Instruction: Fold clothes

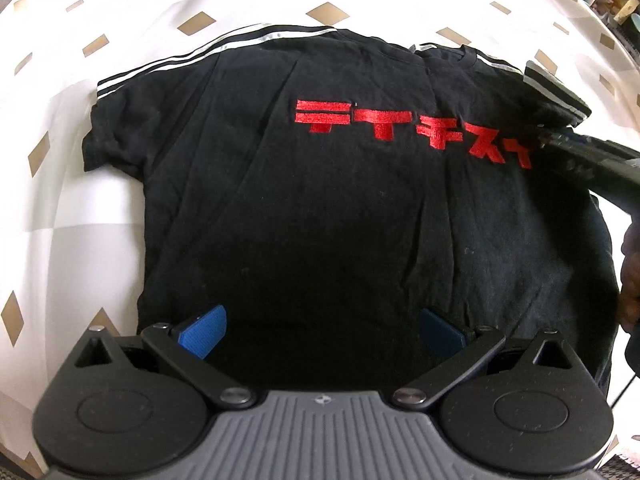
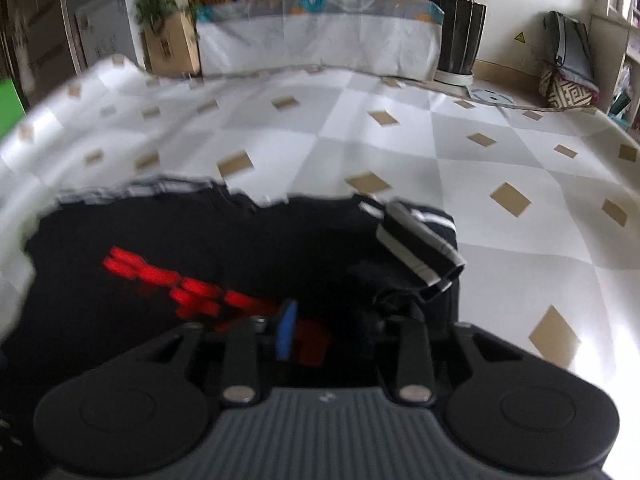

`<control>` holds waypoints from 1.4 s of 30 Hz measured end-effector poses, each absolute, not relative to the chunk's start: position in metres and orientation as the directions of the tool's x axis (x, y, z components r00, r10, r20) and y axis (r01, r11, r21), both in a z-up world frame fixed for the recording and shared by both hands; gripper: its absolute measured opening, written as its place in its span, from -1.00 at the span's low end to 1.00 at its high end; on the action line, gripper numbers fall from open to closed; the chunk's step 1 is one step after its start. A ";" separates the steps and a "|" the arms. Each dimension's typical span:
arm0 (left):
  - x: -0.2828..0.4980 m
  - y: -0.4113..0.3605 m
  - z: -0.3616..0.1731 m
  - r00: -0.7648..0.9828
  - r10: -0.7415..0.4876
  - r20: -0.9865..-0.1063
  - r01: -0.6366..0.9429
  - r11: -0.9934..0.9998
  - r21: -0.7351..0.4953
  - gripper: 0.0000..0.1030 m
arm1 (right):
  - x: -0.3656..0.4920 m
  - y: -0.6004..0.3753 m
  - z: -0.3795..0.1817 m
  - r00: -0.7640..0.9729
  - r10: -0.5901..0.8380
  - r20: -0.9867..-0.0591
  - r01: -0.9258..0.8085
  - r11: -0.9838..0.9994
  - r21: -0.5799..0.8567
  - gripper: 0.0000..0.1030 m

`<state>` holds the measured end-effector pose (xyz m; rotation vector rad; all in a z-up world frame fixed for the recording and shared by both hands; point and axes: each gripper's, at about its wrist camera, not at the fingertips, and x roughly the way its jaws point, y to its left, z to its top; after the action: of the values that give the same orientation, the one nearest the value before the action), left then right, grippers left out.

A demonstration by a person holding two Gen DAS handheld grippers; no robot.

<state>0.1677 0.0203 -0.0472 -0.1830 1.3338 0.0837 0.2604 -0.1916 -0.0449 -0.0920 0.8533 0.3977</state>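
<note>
A black T-shirt (image 1: 320, 200) with red lettering (image 1: 400, 132) and white shoulder stripes lies front up on the tablecloth. My left gripper (image 1: 322, 332) hovers open over its lower hem, blue pads (image 1: 202, 334) wide apart and nothing between them. In the left wrist view the right gripper (image 1: 580, 152) reaches in from the right at the shirt's far sleeve. In the blurred right wrist view my right gripper (image 2: 332, 328) is shut on black cloth of the shirt (image 2: 160, 240). The striped sleeve (image 2: 420, 240) stands lifted and curled over it. Only one blue pad (image 2: 286, 330) shows; cloth hides the other.
A white tablecloth (image 1: 100, 240) with gold diamonds covers the wide table (image 2: 480, 140). A hand (image 1: 630, 272) shows at the right edge. Beyond the table stand a draped shelf with fruit (image 2: 320, 28), a cardboard box (image 2: 172, 44) and a potted plant (image 2: 460, 36).
</note>
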 end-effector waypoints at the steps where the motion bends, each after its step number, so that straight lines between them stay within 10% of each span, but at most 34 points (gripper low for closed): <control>1: 0.168 0.020 -0.047 0.235 -0.046 -0.971 -0.166 0.982 -0.086 1.00 | 0.261 -0.196 -0.039 0.591 0.333 -0.735 -0.372 0.921 0.118 -0.25; 10: 0.168 0.021 -0.047 0.238 -0.045 -0.970 -0.168 0.982 -0.087 1.00 | 0.275 -0.240 -0.005 0.680 0.334 -0.653 -0.202 0.941 0.271 -0.09; 25: 0.168 0.017 -0.050 0.229 -0.044 -0.973 -0.159 0.984 -0.082 1.00 | 0.284 -0.252 -0.045 0.636 0.016 -0.772 0.020 0.999 0.037 0.07; 42: 0.167 0.017 -0.049 0.229 -0.035 -0.973 -0.158 0.985 -0.072 1.00 | 0.244 -0.203 -0.052 0.519 0.149 -0.841 -0.390 0.917 -0.078 0.17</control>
<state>0.1674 0.0168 -0.0494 -0.1676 1.3391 0.0852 0.2436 -0.2026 -0.0524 -0.2715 0.9746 0.3283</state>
